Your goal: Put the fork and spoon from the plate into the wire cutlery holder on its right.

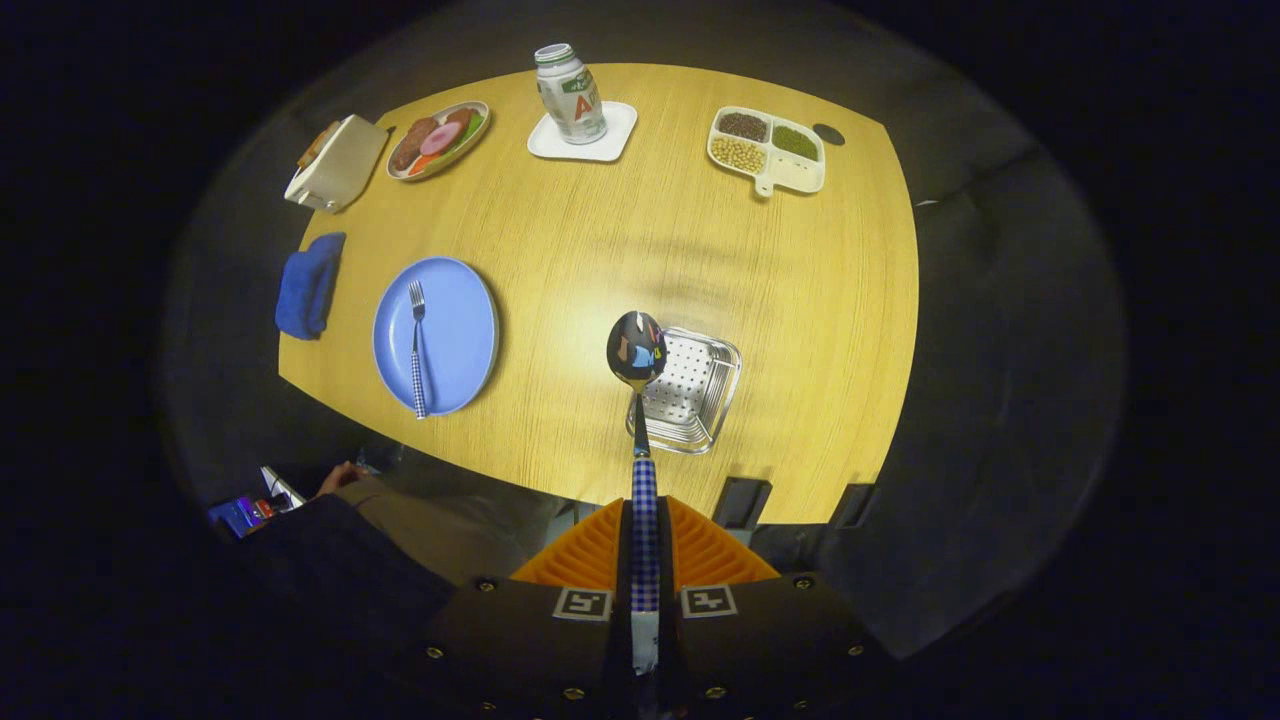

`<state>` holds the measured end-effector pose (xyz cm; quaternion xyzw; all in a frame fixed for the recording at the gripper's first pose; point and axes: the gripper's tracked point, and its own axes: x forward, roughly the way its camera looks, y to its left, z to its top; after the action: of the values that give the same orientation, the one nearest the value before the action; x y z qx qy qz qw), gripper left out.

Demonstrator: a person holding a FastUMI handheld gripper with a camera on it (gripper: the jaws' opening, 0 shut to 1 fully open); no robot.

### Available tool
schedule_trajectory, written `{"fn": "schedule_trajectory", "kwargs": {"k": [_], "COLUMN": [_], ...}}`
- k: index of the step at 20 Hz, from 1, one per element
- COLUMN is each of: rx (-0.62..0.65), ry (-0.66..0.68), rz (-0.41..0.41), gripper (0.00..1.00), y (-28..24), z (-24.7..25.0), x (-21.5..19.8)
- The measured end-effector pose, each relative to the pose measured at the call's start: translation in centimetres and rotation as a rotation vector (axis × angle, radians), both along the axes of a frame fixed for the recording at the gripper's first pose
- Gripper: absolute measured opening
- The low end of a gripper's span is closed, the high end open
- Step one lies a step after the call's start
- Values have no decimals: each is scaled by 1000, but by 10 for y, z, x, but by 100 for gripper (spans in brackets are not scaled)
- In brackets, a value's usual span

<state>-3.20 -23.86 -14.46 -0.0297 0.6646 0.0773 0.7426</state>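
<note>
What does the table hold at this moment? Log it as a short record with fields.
hand-held gripper: shut on the spoon's checked handle
spoon: held high, bowl over the near left edge of the wire cutlery holder
wire cutlery holder: on the table, right of the plate
fork: lying on the blue plate
task left: spoon not yet in holder; fork untouched
</note>
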Motion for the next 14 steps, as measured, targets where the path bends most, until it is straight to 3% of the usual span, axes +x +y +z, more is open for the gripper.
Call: {"fn": "schedule_trajectory", "kwargs": {"k": [5,14], "rx": [-16,-42], "ry": [67,142], "rz": [5,24], "gripper": [11,11], "y": [-17,-21], "z": [-21,-52], "x": [-10,6]}}
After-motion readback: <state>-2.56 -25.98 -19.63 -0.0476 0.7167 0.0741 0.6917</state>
